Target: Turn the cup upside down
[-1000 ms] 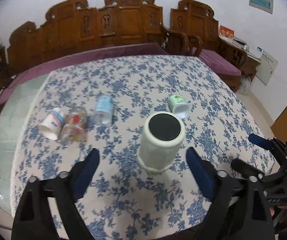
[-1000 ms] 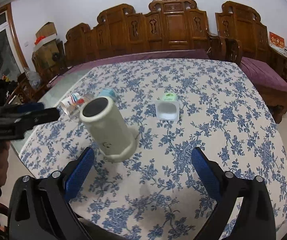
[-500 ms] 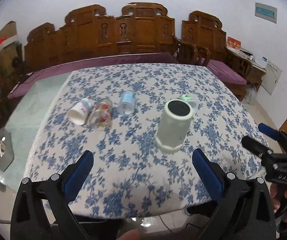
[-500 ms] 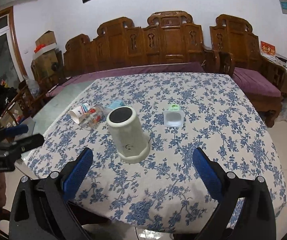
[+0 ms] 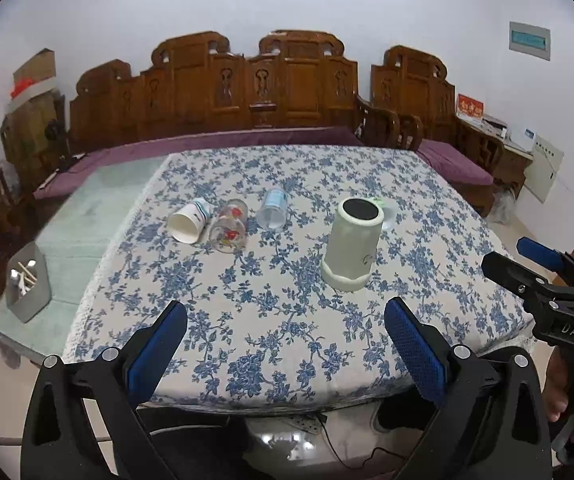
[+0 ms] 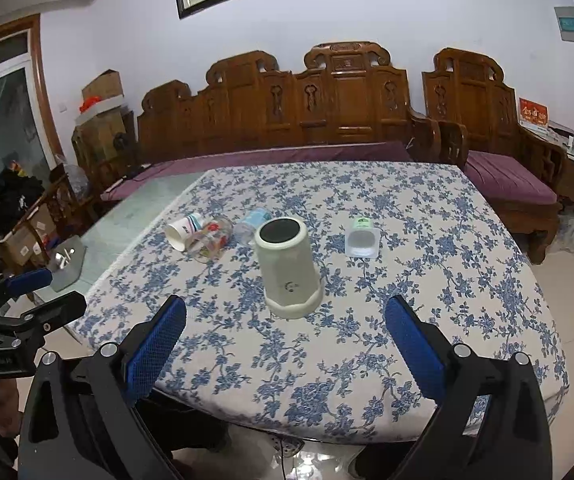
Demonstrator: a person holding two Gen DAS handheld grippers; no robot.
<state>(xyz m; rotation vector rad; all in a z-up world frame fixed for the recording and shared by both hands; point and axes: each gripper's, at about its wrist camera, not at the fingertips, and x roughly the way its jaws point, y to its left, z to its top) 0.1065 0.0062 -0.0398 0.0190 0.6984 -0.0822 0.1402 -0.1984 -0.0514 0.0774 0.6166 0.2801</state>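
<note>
The cream cup [image 5: 351,250] stands mouth-down on the worktop [image 5: 271,336], right of the glass tumbler [image 5: 229,226]. Left gripper [image 5: 285,342] and right gripper [image 6: 285,340] both gape empty; best simply to keep clear of it.

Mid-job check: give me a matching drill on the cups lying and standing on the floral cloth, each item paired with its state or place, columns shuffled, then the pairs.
Things:
1. big white cup
2. paper cup
3. glass with red print
4. small green-topped pot

States:
A. lying down, clear, between two other lying cups
B. standing mouth-down, dark base on top
C. lying alone to the right of the big cup
D. lying leftmost, white mouth towards the camera

Pairs: 1-B, 2-D, 3-A, 4-C
</note>
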